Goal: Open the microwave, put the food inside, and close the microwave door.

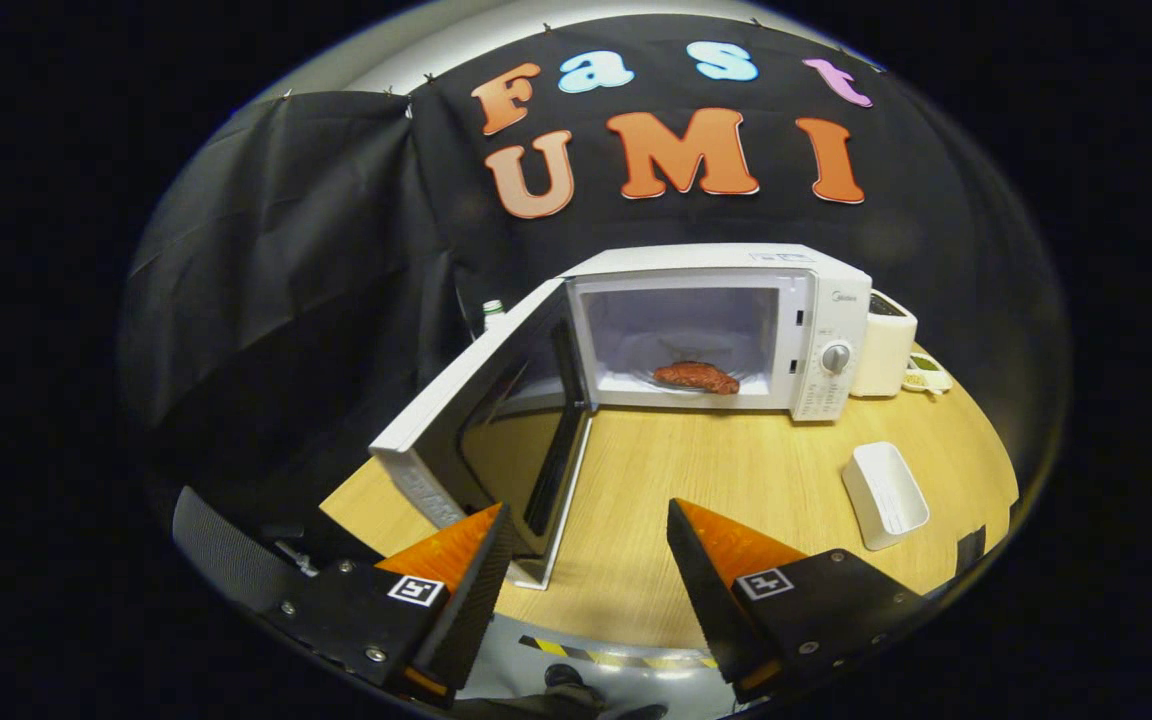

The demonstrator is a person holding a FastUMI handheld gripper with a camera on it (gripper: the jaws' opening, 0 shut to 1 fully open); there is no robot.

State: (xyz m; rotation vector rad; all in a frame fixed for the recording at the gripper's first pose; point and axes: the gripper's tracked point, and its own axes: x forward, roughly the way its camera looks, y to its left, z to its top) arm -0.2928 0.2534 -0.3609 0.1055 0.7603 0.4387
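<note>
A white microwave (826, 300) stands at the back of a wooden table (736, 470). Its door (481, 420) is swung wide open toward me, on the left. Inside the lit cavity lies a reddish-brown piece of food (696, 377) on the turntable. My gripper (591, 525) is open, with nothing between its fingers. The left finger (481, 550) is close to the free edge of the open door; the right finger (711, 560) hangs over bare table. The microwave's cavity lies well beyond the fingers.
A white rectangular tray (884, 495) lies on the table to the right of the fingers. A white appliance (886, 345) stands beside the microwave on its right. A bottle top (492, 312) shows behind the door. The floor below has a yellow-black striped tape (616, 655).
</note>
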